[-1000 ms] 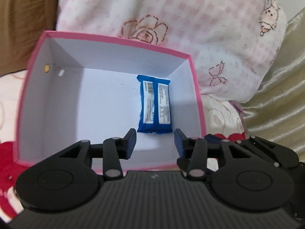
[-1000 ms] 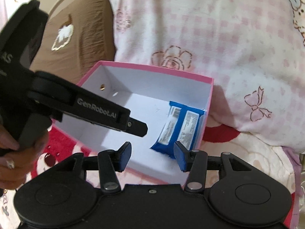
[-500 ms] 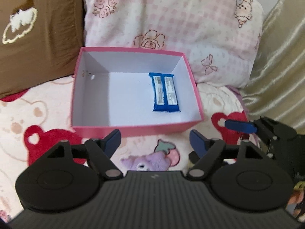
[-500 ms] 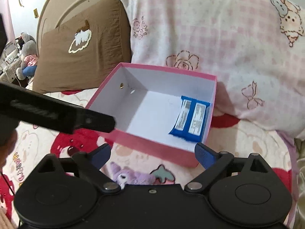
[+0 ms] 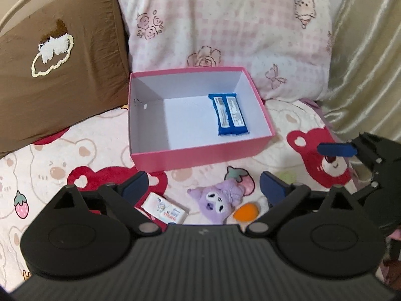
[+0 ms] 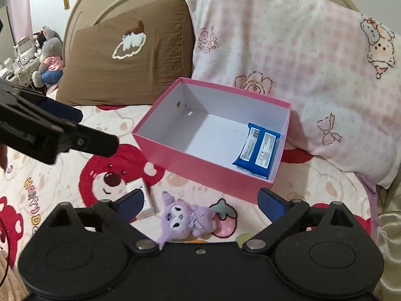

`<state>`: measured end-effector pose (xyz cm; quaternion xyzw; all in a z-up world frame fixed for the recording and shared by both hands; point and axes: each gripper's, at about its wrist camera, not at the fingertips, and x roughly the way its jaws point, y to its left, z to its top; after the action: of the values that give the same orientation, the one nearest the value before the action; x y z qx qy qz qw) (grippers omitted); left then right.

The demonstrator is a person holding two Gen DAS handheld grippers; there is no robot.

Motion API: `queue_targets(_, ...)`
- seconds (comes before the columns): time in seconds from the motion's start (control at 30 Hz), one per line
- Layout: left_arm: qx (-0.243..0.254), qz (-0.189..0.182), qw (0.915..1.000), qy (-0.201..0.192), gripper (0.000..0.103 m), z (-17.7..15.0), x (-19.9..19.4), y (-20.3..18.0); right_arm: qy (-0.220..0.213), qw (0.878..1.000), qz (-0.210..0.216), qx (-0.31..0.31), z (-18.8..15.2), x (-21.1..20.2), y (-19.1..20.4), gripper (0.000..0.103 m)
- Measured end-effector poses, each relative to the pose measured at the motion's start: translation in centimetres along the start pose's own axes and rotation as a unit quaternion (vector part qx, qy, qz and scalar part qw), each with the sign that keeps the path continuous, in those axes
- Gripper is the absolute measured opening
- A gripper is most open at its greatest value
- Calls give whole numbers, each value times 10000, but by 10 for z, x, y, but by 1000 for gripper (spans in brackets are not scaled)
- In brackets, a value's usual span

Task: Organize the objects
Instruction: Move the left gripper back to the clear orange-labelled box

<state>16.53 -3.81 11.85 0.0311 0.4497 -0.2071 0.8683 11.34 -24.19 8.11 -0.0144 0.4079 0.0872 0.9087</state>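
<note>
A pink box [image 5: 200,154] [image 6: 205,173] stands open on the bed with a blue snack packet [image 5: 230,114] [image 6: 259,149] lying at its right side. In front of the box lie a purple plush toy [image 5: 218,199] [image 6: 185,219], a small white pack [image 5: 166,209] [image 6: 136,185] and an orange piece [image 5: 245,212]. My left gripper [image 5: 203,184] hovers over these, jaws opening, nothing between them. My right gripper [image 6: 201,200] hangs above the plush, jaws also opening and empty. Each gripper shows at the edge of the other's view.
A brown pillow [image 5: 62,75] and a pink checked pillow [image 5: 225,32] lean behind the box. Gold fabric [image 5: 363,62] runs along the right. Stuffed toys [image 6: 48,57] sit far left beyond the headboard. The bedspread has red bear prints.
Both grippers pulled back and up from the box and their jaws spread wide. The blue packet stayed in the box. The plush and white pack came into view.
</note>
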Motion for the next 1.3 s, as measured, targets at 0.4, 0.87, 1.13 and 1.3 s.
queue_targets(0.4, 129, -299, 9994, 73, 98, -36, -17, 5, -314, 9987, 408, -28, -30, -39, 23, 99)
queue_targets(0.87, 65, -488, 9986, 191, 97, -95, -8, 11, -11, 9954, 800, -524, -87, -15, 66, 95)
queue_targets(1.13, -381, -652, 9962, 439, 97, -122, 7, 25, -418, 9900, 687, -1155, -98, -14, 94, 95)
queue_targets(1.3, -731, -853, 9921, 561, 95, -144, 24, 35, -347, 9839, 1055, -1399, -109, -3, 110, 95)
